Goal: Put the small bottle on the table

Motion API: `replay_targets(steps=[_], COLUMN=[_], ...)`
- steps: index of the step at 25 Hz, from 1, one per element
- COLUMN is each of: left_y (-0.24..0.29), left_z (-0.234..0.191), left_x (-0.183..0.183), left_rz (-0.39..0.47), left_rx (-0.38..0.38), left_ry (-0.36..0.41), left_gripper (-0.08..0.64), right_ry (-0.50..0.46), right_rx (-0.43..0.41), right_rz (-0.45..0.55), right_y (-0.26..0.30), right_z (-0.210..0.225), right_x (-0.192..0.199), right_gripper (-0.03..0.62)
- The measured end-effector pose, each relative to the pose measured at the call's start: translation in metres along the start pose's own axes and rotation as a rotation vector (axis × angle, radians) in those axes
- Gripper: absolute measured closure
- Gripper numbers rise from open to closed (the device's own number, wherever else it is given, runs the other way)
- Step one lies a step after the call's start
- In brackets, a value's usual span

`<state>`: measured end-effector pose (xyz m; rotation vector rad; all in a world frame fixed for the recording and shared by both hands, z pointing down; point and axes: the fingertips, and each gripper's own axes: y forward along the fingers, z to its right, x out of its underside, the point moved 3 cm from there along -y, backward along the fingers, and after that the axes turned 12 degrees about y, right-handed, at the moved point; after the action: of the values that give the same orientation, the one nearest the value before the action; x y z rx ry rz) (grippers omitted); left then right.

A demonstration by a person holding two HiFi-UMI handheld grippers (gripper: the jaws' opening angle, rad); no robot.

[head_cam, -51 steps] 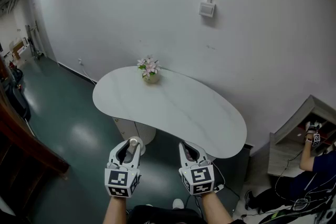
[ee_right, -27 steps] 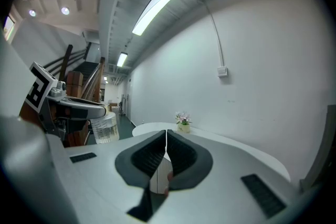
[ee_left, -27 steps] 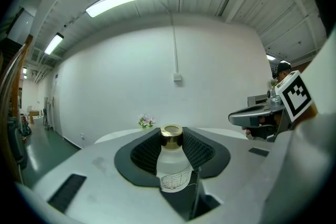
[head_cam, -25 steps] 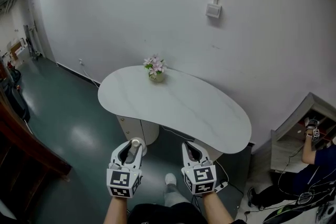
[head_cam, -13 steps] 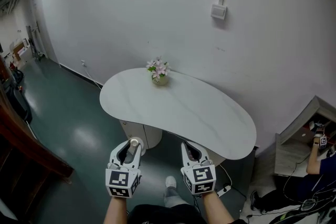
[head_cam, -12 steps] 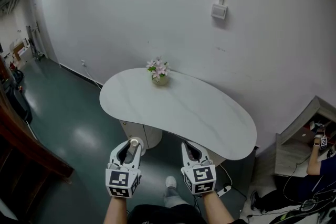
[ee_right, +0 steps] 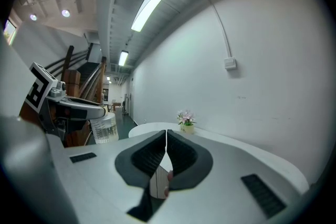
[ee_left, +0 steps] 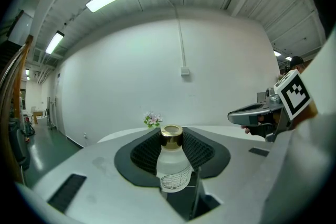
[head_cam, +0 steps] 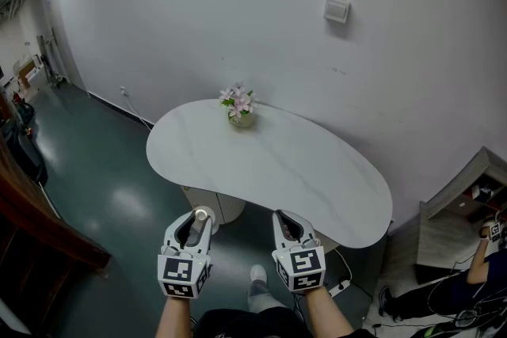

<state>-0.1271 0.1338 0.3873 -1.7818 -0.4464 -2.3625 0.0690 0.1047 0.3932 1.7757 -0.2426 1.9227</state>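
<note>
The left gripper (head_cam: 195, 222) clamps the bottle (ee_left: 173, 166) upright by its body, with the gold cap (ee_left: 171, 134) above the jaws. The right gripper (ee_right: 166, 139) is closed and empty. The table (head_cam: 269, 162) lies ahead. The bottle looks like light, smooth, breakable glass, so the mid-body hold seems sound.

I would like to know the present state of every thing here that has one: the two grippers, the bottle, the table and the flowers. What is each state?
Small clear bottle with gold cap: upright, gripped, not yet set down.
Left gripper: shut on the bottle.
Right gripper: shut, jaws together, holding nothing.
White oval table: bears only the flower pot.
Small pot of pink flowers: upright, near the table's far edge.
</note>
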Motion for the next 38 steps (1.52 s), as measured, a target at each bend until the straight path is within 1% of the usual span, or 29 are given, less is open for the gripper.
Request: replay_targets(steps=[12,24,38], left_y=[0.044,0.101,0.172], left_z=[-0.017,-0.039,-0.058], left_x=[0.008,0.016,0.012], left_rz=[-0.022,-0.055,-0.082], left_rx=[-0.007,-0.017,-0.049], left_ry=[-0.014,-0.032,-0.037], left_gripper=[0.431,0.431,0.431], right_ry=[0.003,0.026,0.048], right_rx=[-0.013,-0.026,-0.054], right_rz=[-0.029,-0.059,-0.076], right_y=[0.047,0.105,0.171], right_z=[0.019,0.046,0.089], right_x=[0.0,-0.006,-0.019], right_gripper=[0.525,0.525,0.525])
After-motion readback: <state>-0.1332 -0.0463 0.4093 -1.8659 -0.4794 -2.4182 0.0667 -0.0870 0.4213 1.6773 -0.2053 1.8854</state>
